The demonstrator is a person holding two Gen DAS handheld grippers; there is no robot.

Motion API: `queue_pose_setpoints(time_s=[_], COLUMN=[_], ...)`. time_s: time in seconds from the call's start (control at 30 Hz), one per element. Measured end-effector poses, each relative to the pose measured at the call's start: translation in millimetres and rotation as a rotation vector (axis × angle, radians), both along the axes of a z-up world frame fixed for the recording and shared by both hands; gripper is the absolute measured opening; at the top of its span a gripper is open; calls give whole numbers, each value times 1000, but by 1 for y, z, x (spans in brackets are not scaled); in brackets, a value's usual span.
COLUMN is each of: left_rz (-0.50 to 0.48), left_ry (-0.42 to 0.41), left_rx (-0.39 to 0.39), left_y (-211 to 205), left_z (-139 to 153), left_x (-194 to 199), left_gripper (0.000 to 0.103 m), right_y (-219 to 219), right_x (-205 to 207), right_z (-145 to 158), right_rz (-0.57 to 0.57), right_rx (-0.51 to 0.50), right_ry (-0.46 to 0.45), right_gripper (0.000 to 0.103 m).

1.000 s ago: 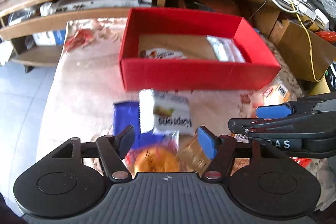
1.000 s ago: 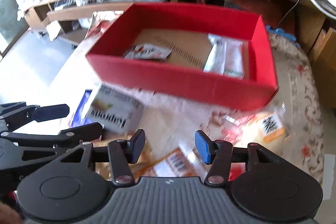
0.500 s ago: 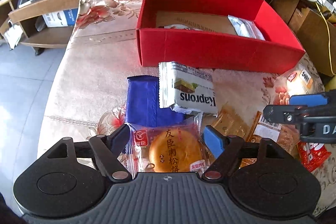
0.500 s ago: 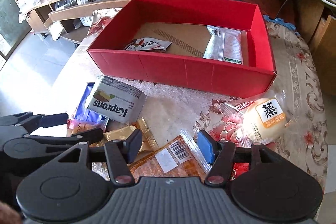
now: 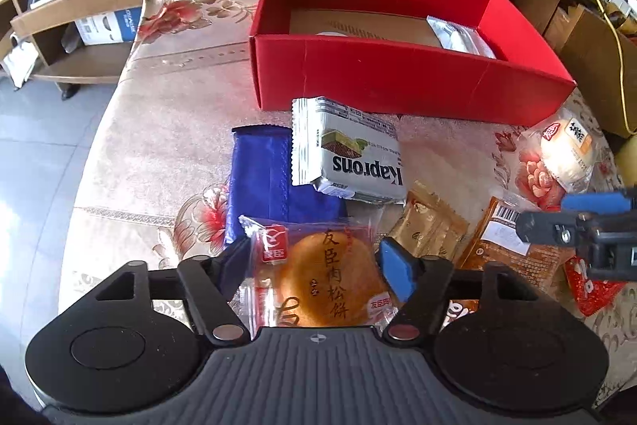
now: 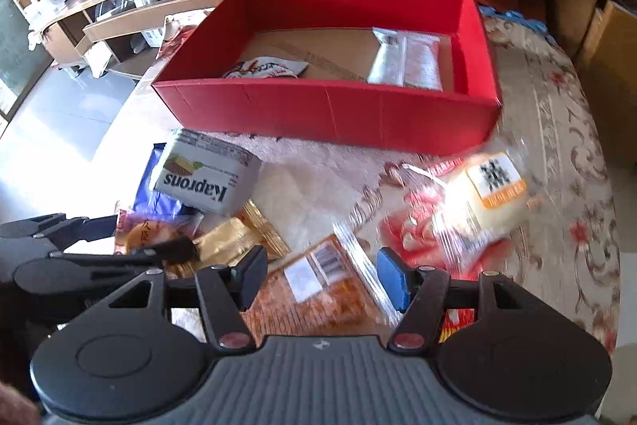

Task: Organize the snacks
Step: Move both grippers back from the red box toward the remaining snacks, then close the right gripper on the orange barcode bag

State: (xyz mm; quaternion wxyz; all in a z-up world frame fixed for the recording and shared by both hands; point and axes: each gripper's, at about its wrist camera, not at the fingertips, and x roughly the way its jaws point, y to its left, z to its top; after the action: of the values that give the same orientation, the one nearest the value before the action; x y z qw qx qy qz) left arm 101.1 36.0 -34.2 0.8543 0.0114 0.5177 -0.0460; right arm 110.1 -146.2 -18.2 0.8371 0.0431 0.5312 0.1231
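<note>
A clear packet with a round golden pastry [image 5: 318, 273] lies on the floral tablecloth between the fingers of my left gripper [image 5: 312, 261]. The jaws are closing and their pads stand at the wrapper's edges. Just beyond it lie a grey Kaprons wafer pack [image 5: 358, 154], a blue packet [image 5: 258, 178] and a gold packet [image 5: 430, 226]. My right gripper [image 6: 318, 273] is open over an orange packet with a barcode label [image 6: 318, 289]. The red box [image 6: 326, 114] behind holds a silver packet [image 6: 410, 60] and a red-and-white packet [image 6: 266, 68].
A wrapped white bun [image 6: 489, 194] and a red packet [image 5: 589, 289] lie at the right of the cloth. A wooden TV bench with shelves [image 5: 79, 10] and cables runs behind the table. A cardboard box [image 5: 597, 66] stands at the right. The table's left edge drops to a tiled floor.
The left gripper has come closer over the pastry packet, and its jaws widened, then narrowed onto the wrapper's edges. The right gripper's jaws have spread a little and shifted over the barcode packet.
</note>
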Motion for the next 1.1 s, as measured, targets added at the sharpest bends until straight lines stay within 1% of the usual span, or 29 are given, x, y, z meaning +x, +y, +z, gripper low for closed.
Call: queue_pose_setpoints(time_s=[0.1, 0.2, 0.3, 0.37, 0.43, 0.53, 0.67, 0.73, 0.83, 0.9, 0.97, 1.03, 1.1], left_rz=[-2, 1, 0, -1, -1, -23, -55, -78, -103, -105, -93, -79, -80], left_ry=[-9, -12, -10, -12, -14, -17, 5, 14, 13, 13, 13, 18, 23], left_rx=[-20, -27, -40, -42, -56, -82, -104, -120, -145, -158, -159, -160, -154], left_y=[5, 11, 17, 19, 20, 19, 16, 15, 15, 18, 21, 22, 17], left_z=[5, 7, 8, 8, 10, 12, 8, 8, 10, 11, 12, 11, 10], left_x=[-4, -8, -11, -12, -12, -14, -16, -17, -20, -21, -20, -18, -17], left_gripper=[70, 70, 73, 75, 76, 80, 82, 82, 83, 86, 86, 87, 88], right_y=[-4, -8, -9, -5, 0, 9, 16, 25, 39, 35, 27, 14, 10], right_x=[-9, -22, -32, -36, -35, -29, -18, -14, -13, -15, -16, -17, -17], right_z=[0, 0, -2, -4, -10, -19, -29, -32, -33, -31, -29, -28, -30], right_rz=[-16, -38, -53, -58, -67, -93, -144, -141, -58, -30, -33, -57, -69], right_rx=[6, 21, 55, 72, 75, 59, 104, 60, -90, -136, -158, -136, -125], right_ry=[11, 22, 41, 61, 85, 115, 150, 133, 74, 67, 64, 86, 97], right_gripper=[60, 61, 62, 64, 65, 66, 67, 68, 67, 67, 67, 67, 68])
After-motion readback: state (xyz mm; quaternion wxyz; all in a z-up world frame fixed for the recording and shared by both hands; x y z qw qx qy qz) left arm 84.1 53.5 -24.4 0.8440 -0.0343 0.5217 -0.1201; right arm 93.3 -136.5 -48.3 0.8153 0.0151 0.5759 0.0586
